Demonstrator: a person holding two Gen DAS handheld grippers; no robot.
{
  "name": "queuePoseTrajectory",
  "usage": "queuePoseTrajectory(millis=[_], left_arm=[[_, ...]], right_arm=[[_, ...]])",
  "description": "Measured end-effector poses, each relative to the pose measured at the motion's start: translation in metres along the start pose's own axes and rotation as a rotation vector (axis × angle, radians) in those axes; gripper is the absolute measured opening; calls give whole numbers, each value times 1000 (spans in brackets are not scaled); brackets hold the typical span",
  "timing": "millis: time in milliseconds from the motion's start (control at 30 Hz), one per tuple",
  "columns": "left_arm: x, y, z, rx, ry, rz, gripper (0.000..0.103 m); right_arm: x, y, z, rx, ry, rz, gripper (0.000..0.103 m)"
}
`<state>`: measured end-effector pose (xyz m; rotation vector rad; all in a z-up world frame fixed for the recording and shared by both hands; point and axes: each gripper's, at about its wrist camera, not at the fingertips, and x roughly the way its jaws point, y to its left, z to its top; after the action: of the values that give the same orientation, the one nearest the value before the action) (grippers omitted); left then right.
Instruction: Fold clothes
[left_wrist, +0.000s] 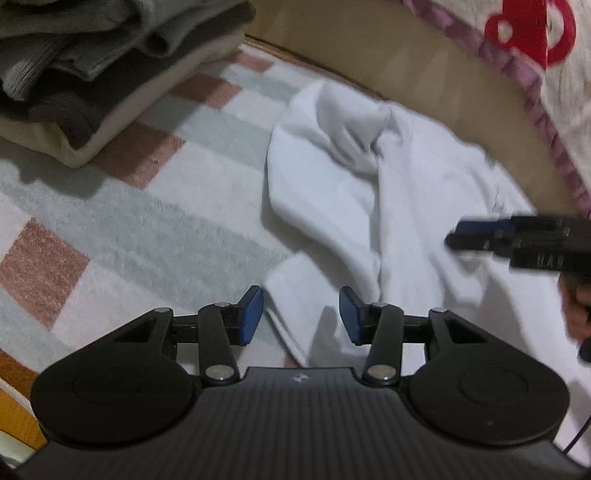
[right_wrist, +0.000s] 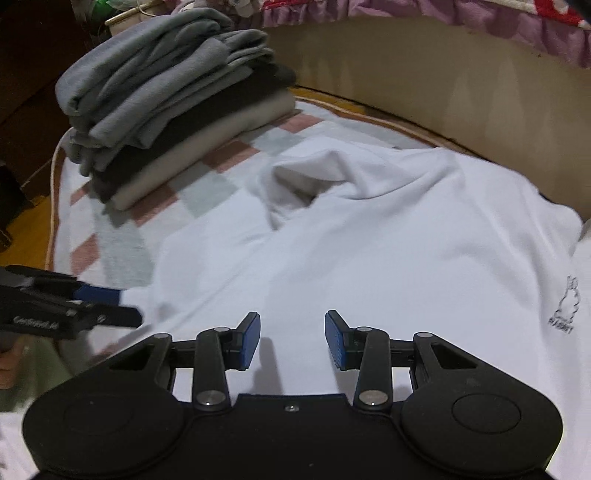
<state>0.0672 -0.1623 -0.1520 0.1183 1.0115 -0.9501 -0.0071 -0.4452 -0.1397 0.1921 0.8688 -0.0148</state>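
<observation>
Lying beneath both gaping jaws: white shirt.

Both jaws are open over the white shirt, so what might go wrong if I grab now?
1. The white cotton shirt is bunched in a raised ridge, so a pinch by the left gripper may catch several layers.
2. The stack of folded grey and beige clothes sits close by; dragging the shirt could topple it.
3. The right gripper may cross the left one.

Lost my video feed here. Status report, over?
Left gripper open, empty, over white garment edge. Right gripper open, empty, above its middle. Garment rumpled, unfolded. Folded stack sits clear beside it.
</observation>
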Motion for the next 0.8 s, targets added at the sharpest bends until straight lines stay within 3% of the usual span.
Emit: queuePoseTrajectory(millis=[200,233,267,367,500,700,800], left_arm=[[7,-23,-5,164,-39,122,48],[8,-26,-6,185,-47,142,20],[10,-29,-6,207,-54,162,3],[-3,-34,-2,250,-108,203,4],[-63,-29,25,298,-317,376,4],[-152,-12,113,370,-536,510,4],[-180,4,168,387,-582,527,4]], right_arm=[[0,-20,-19,-56,-29,-57,44],[2,-24,-22,-57,-26,-67,44],[3,-27,-25,-55,-21,-77,45],[5,-36,-34,-36,-27,-74,49],[4,-40,-39,-35,-45,-49,54],[3,-44,-35,-22,-21,-16,56],[4,-47,-29,-11,3,11,56]])
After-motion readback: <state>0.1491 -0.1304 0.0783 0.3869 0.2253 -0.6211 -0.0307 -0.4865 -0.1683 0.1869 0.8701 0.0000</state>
